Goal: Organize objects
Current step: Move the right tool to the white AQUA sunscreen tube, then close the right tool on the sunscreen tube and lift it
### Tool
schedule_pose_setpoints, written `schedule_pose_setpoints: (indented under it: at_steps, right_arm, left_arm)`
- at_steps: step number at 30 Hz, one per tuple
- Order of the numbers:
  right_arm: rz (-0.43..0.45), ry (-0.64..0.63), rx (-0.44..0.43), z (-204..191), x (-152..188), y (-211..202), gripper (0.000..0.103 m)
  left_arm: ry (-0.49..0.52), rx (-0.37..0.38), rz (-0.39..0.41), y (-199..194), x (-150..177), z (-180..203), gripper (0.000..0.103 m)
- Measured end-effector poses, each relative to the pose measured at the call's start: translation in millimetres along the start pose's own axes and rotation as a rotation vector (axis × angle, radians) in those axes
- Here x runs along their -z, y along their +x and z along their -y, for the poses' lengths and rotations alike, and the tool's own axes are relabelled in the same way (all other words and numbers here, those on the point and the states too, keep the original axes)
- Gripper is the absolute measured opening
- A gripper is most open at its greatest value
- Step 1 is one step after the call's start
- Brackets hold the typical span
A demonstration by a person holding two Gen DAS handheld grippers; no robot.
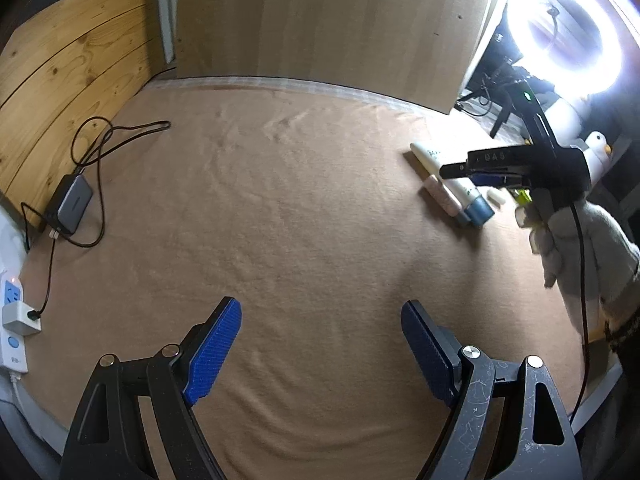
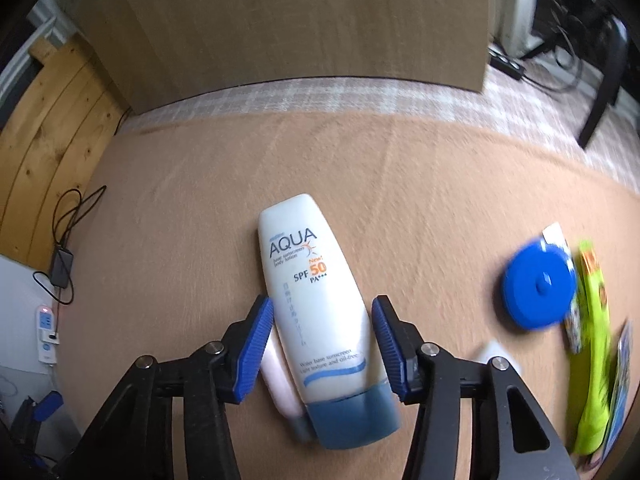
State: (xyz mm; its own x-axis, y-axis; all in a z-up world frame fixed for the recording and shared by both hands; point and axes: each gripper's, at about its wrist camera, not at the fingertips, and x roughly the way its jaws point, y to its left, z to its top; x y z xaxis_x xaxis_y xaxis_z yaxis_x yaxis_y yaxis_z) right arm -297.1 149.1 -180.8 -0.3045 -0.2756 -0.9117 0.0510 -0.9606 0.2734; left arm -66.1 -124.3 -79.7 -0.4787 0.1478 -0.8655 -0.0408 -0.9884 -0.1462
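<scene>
A white AQUA sunscreen tube with a blue cap lies on the tan cloth, cap toward me. A slimmer pink tube lies against its left side. My right gripper straddles the sunscreen tube's lower body. Its blue pads sit close on either side, with a thin gap on the right, so it is open. In the left wrist view the right gripper, in a gloved hand, hovers over both tubes. My left gripper is open and empty over bare cloth.
A blue round disc, a green packet and a small white piece lie to the right. A charger with cable and a power strip sit at the left. A board stands behind, with a ring light at far right.
</scene>
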Motion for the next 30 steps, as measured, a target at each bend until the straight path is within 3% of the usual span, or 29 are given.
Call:
schedule_pose_setpoints:
  at_steps: [7,19,30]
  right_arm:
    - [0.021,0.088,-0.034,26,39,-19,0.046]
    - [0.045,0.235,-0.059,53,148,-54,0.039]
    - [0.02,0.286,-0.179,67,161,-70,0.041]
  left_arm:
    - [0.043,0.042,-0.014,10,-3,29,0.085]
    - [0.156,0.163,-0.084,37,7,104,0.085]
    - [0.246,0.341,-0.179,68,22,162,0.085]
